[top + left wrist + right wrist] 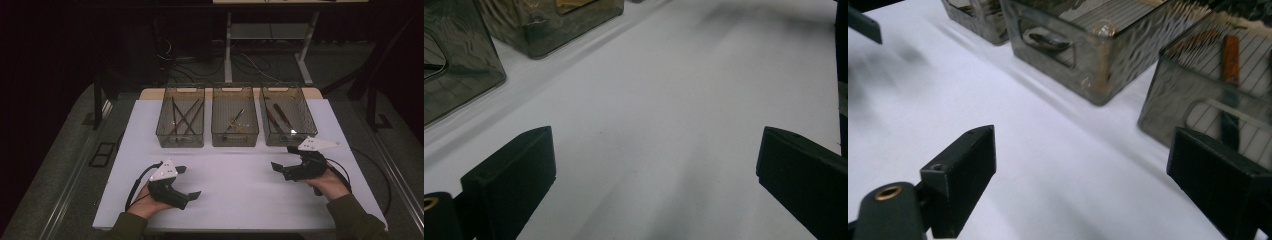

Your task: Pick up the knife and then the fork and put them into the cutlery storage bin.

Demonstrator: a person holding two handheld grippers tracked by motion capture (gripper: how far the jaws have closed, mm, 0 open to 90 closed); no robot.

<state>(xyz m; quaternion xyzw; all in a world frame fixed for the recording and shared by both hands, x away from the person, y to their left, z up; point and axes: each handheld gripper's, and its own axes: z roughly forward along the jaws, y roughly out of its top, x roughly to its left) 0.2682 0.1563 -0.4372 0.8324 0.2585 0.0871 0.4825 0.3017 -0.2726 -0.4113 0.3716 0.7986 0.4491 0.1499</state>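
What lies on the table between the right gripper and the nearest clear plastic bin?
Nothing: in the high view, only bare white table surface separates the right gripper from the right-hand clear plastic bin. The right gripper view shows its open jaws with nothing between them.

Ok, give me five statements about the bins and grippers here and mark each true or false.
1. Three bins stand in a row at the far side of the white mat. True: left bin, middle bin, right bin.
2. The right gripper holds a tool. False: its jaws stand open with nothing between them.
3. The left gripper is open over bare mat. True.
4. The middle bin is empty. False: tools lie in it.
5. The right gripper rests inside the right bin. False: it is in front of that bin, over the mat.
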